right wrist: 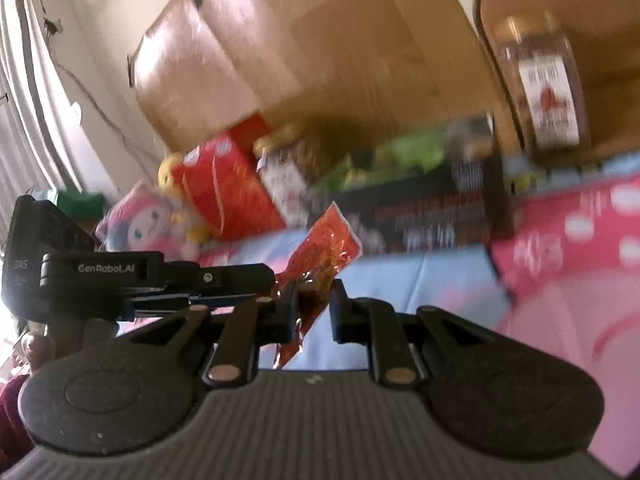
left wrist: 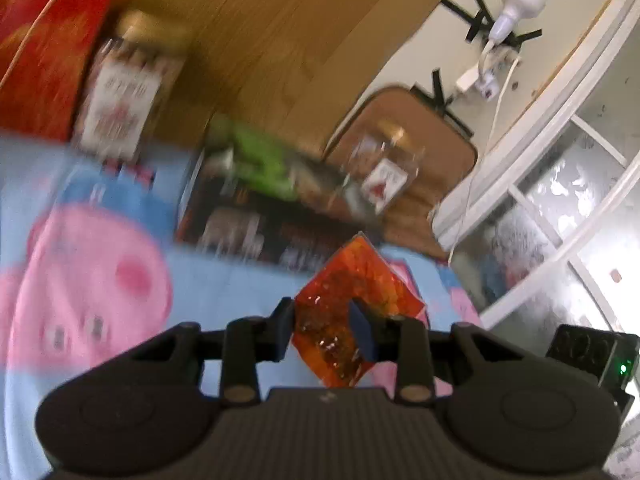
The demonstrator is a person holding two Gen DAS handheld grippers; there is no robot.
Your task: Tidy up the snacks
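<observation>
**Between both claws: one orange packet, held from two sides**

At the lower middle of each wrist view, a single crinkly orange snack packet [left wrist: 348, 312] sits between the fingers. The left claw [left wrist: 330, 330] is closed down on it, pads pressing either face, with the packet standing as a diamond, one corner pointing to the upper middle of the frame.

In the right wrist view the same packet [right wrist: 320, 256] runs on a slant, its long axis going from lower middle toward upper right. The right claw [right wrist: 314, 312] brackets its lower part, but its jaws stand a little apart from the foil, so I cannot tell whether they truly pinch it. The left claw [right wrist: 276, 286] enters there from the left edge and clamps the packet's side, so it looks the surer holder.

Beyond, across the middle of both frames, is a dark open box [left wrist: 240, 216] with green packets [left wrist: 260, 156] inside; their number is lost to blur. One clear jar [left wrist: 384, 176] stands at its right, one red box [left wrist: 48, 44] upper left, all on a blue and pink cartoon bedsheet [left wrist: 120, 248].

The packet probably goes forward into that box.
</observation>
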